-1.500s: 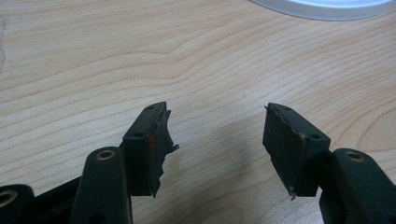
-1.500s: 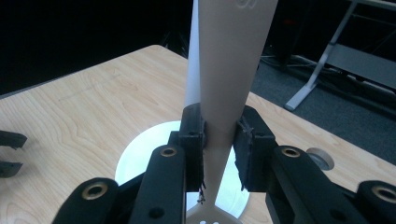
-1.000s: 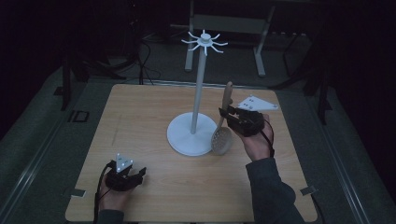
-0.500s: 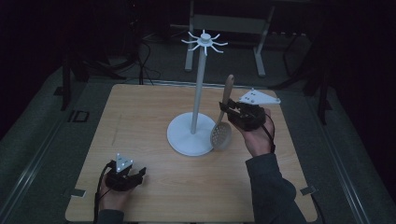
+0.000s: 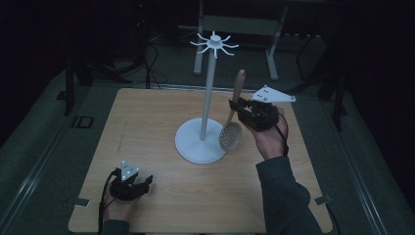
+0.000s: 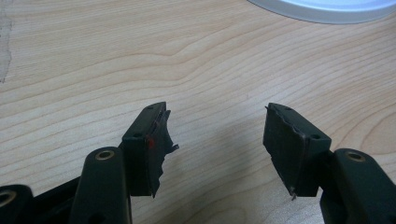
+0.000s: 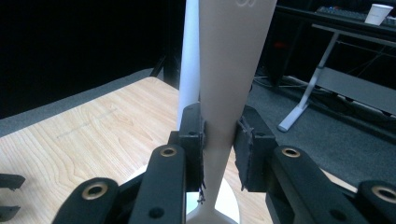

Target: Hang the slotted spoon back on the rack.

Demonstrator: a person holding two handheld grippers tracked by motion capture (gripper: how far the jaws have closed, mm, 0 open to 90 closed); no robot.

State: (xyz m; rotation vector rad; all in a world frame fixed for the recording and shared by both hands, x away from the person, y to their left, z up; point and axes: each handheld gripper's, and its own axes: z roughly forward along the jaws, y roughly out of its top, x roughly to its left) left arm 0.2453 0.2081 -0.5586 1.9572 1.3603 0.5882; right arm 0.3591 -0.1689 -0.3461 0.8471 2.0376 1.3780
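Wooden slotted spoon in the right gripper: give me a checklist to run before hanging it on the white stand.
1. Right gripper jaws clamped on the handle of the wooden slotted spoon: ok.
2. Spoon upright, perforated bowl down: ok.
3. Spoon lifted to the hooks on top of the white hook stand: not ok, handle end sits below them.
4. Hanging hole in the handle end: cannot tell.
5. Left gripper open, resting away from the stand on the light wooden table: ok.
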